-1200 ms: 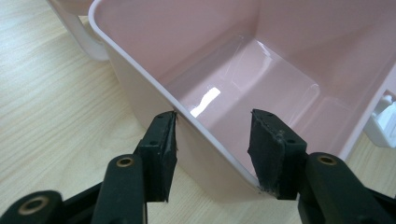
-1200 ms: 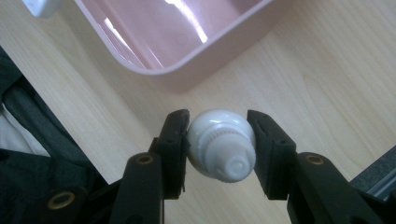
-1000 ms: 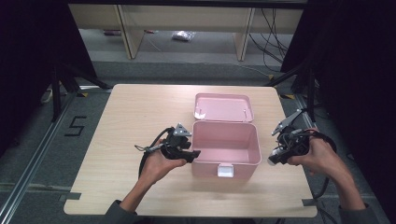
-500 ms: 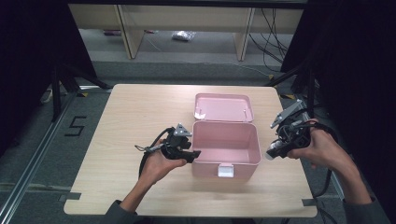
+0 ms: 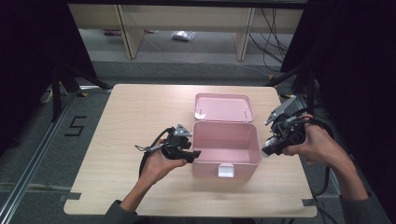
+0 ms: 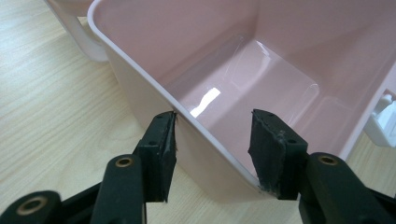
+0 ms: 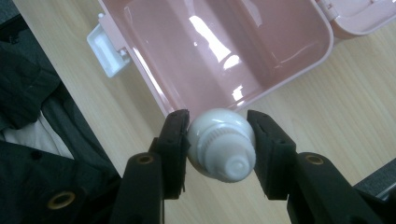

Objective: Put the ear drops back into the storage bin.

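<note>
Right gripper view: right gripper (image 7: 218, 130) clamps white bottle (image 7: 221, 144) above pink box (image 7: 154, 79) rim; left gripper (image 6: 212, 140) wide, straddling wall.

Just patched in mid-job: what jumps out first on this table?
An open pink plastic box sits mid-table, its lid flipped back. The left tongs straddle its left wall, jaws apart. The right tongs, beside the box's right rim, clamp a white ribbed plastic bottle.

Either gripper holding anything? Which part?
Right gripper clamps a white bottle by its body near the cap. Left gripper straddles the pink box wall, jaws open.
</note>
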`<state>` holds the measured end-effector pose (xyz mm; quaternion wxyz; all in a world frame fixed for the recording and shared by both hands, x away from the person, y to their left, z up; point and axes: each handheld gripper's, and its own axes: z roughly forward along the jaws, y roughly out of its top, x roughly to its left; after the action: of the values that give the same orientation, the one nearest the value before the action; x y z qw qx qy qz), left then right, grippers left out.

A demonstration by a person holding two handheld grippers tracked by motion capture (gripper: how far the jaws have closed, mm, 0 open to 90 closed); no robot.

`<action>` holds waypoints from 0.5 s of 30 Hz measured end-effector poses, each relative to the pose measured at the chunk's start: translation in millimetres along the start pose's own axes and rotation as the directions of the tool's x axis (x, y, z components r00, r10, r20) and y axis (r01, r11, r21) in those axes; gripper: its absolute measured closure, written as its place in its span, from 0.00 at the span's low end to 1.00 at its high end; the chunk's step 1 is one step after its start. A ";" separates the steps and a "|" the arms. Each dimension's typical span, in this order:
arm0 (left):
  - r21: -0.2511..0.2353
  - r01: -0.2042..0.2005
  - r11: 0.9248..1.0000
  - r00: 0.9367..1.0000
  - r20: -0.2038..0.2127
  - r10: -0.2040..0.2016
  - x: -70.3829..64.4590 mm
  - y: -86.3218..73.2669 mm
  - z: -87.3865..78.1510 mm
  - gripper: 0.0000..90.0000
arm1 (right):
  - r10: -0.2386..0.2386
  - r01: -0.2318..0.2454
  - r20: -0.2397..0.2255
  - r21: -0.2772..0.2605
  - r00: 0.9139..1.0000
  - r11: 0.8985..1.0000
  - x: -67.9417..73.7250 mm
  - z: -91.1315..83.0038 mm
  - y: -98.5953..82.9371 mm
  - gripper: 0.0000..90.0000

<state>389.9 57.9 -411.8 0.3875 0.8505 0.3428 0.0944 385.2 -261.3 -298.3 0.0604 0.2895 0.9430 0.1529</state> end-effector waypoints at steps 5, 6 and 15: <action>-0.001 0.001 1.000 1.000 -0.001 -0.001 0.0 0.0 0.1 0.56 | -0.018 0.018 -0.003 0.004 1.000 1.000 1.7 3.7 7.8 0.67; -0.001 0.002 1.000 1.000 0.000 -0.002 -0.1 0.1 0.1 0.56 | -0.015 0.015 -0.006 0.007 1.000 1.000 2.3 4.7 9.2 0.67; -0.001 0.000 1.000 1.000 0.000 0.000 -0.6 0.1 0.4 0.56 | -0.037 0.037 -0.012 0.021 0.999 0.999 4.3 14.3 21.0 0.67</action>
<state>389.7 57.2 -411.9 0.3880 0.8502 0.3429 0.0947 395.6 -238.7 -305.1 0.0545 0.2718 0.9500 0.1436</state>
